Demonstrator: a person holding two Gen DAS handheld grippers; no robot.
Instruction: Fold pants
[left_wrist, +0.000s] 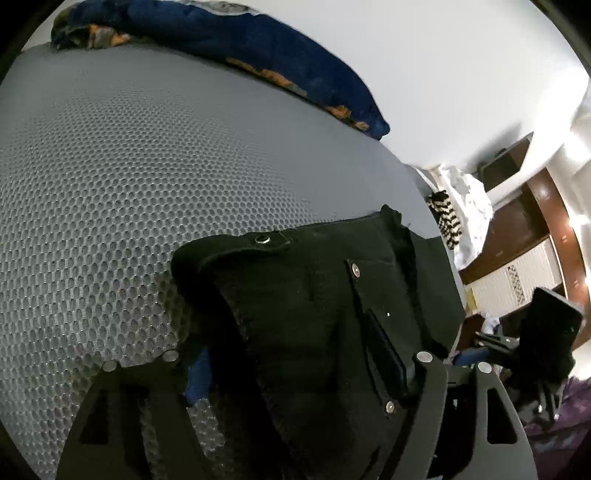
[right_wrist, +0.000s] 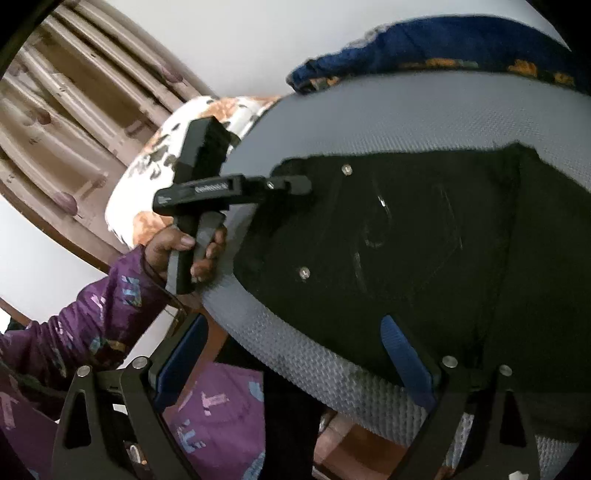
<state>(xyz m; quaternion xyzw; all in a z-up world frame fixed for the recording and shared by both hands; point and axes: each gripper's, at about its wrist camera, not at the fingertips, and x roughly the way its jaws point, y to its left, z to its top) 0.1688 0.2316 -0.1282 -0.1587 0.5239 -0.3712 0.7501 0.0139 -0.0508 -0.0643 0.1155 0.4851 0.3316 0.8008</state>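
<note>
Grey honeycomb-mesh mattress (left_wrist: 129, 177) spreads under everything, dimpled and slightly shiny, with a rumpled blue and orange blanket (left_wrist: 258, 48) along its far edge by a plain white wall. Black pants (left_wrist: 314, 295) lie bunched at the mattress's near corner, heavy matte cloth studded with small round metal rivets and a waist button. My left gripper (left_wrist: 299, 373) has its jaws parted with the waistband fabric between the blue pads; I cannot tell if they press it. My right gripper (right_wrist: 295, 354) stands wide, one ribbed blue pad over the pants' edge, the other off the mattress beside my purple patterned sleeve (right_wrist: 81, 325).
</note>
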